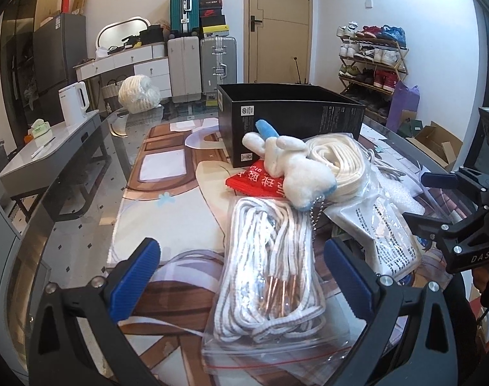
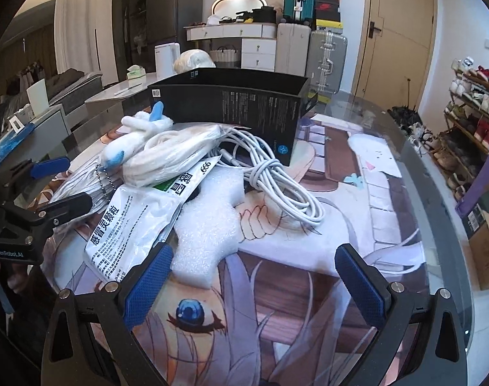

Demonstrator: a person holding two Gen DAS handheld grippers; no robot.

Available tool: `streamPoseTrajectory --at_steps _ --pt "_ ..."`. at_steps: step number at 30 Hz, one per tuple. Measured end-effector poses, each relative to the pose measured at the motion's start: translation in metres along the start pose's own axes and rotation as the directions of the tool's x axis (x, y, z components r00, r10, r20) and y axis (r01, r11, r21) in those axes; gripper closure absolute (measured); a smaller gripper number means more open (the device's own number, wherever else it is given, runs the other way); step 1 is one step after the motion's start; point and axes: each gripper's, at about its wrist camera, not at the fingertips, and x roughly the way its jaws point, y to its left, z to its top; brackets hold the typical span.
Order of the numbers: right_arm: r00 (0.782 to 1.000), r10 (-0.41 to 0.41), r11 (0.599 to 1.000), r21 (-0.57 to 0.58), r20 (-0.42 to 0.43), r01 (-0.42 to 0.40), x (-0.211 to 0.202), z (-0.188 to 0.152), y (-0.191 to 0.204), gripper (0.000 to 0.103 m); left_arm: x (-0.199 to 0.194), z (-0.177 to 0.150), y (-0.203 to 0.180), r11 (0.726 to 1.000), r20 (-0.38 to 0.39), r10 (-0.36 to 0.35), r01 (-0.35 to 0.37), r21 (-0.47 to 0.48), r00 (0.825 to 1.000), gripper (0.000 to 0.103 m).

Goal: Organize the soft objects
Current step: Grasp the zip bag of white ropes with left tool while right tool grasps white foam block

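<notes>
A pile of soft things lies in front of an open black box (image 1: pixel 292 119) (image 2: pixel 238 103). A clear zip bag of white-grey laces (image 1: pixel 270 273) lies between the fingers of my open left gripper (image 1: pixel 241 276). A white and blue plush toy (image 1: pixel 296 167) (image 2: pixel 128 141) lies on a red packet (image 1: pixel 260 183). Behind it is a bagged white strap coil (image 1: pixel 337 160) (image 2: pixel 173 151). A white medicine pouch (image 1: pixel 386 234) (image 2: pixel 132 222), white foam (image 2: pixel 209 234) and a white cable (image 2: pixel 276 180) lie to the right. My open right gripper (image 2: pixel 254 280) hovers empty over the mat, just right of the foam.
The glass table carries a printed cartoon mat (image 2: pixel 309 257). A grey side table with a white kettle (image 1: pixel 74 103) stands to the left. Suitcases (image 1: pixel 202 64) and a shoe rack (image 1: pixel 373 58) stand by the far wall. Cardboard boxes (image 2: pixel 485 247) sit on the floor to the right.
</notes>
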Motion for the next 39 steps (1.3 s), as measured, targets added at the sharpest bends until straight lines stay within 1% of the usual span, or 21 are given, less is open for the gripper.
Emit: streamPoseTrajectory --at_steps 2,4,5,6,7,9,11,16,18,21,22,23,24,27,31,39 --pt "1.0 0.001 1.0 -0.011 -0.005 -0.001 0.003 0.003 0.001 0.001 0.0 0.0 -0.001 1.0 -0.003 -0.006 0.006 0.004 1.0 0.002" --pt "1.0 0.02 1.0 -0.009 -0.015 -0.02 0.005 0.004 0.001 0.002 0.0 0.0 -0.001 1.0 -0.007 -0.028 0.028 0.01 1.0 0.009" --pt "1.0 0.024 1.0 -0.012 -0.015 -0.024 0.006 0.005 0.001 0.005 0.001 0.0 -0.001 0.999 -0.015 -0.035 0.035 0.012 0.999 0.011" --pt "1.0 0.025 1.0 -0.013 -0.014 -0.025 0.007 0.007 0.001 0.011 0.002 0.0 -0.001 0.999 -0.02 -0.036 0.036 0.014 0.999 0.015" --pt "0.999 0.029 0.999 -0.014 -0.019 -0.03 0.009 0.008 0.001 0.013 0.003 0.0 -0.001 0.999 -0.024 -0.04 0.04 0.017 0.999 0.019" --pt "0.999 0.038 0.999 -0.018 -0.028 -0.038 0.013 0.01 0.001 0.022 0.003 0.0 -0.001 0.999 -0.028 -0.047 0.048 0.021 0.998 0.02" --pt "0.999 0.038 0.999 -0.022 -0.026 -0.039 0.014 0.011 0.003 0.022 0.002 0.0 0.0 0.998 -0.026 -0.058 0.058 0.018 0.998 0.023" --pt "0.999 0.045 0.998 -0.036 -0.025 -0.046 0.015 0.013 0.007 0.022 0.005 0.001 0.001 0.997 -0.037 -0.08 0.08 0.007 0.996 0.033" --pt "0.998 0.049 0.998 -0.039 -0.027 -0.05 0.016 0.016 0.009 0.027 0.005 0.001 0.0 0.997 -0.036 -0.08 0.081 0.008 0.996 0.035" --pt "0.998 0.056 0.998 -0.037 -0.024 -0.057 0.018 0.017 0.01 0.028 0.004 0.0 -0.001 0.996 -0.03 -0.087 0.087 0.009 0.996 0.041" --pt "0.998 0.063 0.997 -0.037 -0.023 -0.064 0.018 0.017 0.011 0.03 0.004 -0.001 -0.002 0.996 -0.028 -0.086 0.086 0.011 0.996 0.043" --pt "0.997 0.07 0.997 -0.034 -0.023 -0.071 0.018 0.017 0.011 0.033 0.003 -0.001 -0.002 0.996 -0.026 -0.09 0.091 0.012 0.996 0.046" --pt "0.997 0.078 0.996 -0.028 -0.023 -0.079 0.019 0.017 0.01 0.035 0.003 -0.001 -0.003 0.995 -0.024 -0.096 0.096 0.013 0.995 0.049" --pt "0.996 0.087 0.996 -0.027 -0.017 -0.087 0.019 0.016 0.01 0.038 0.002 -0.002 -0.003 0.995 -0.021 -0.101 0.101 0.015 0.995 0.055" --pt "0.996 0.093 0.995 -0.025 -0.006 -0.093 0.017 0.013 0.009 0.043 -0.001 -0.003 -0.001 0.994 -0.015 -0.105 0.105 0.004 0.994 0.058" --pt "0.994 0.108 0.994 -0.031 -0.004 -0.108 0.013 0.01 0.012 0.055 -0.006 -0.007 0.001 0.996 -0.006 -0.093 0.092 -0.015 0.996 0.06"
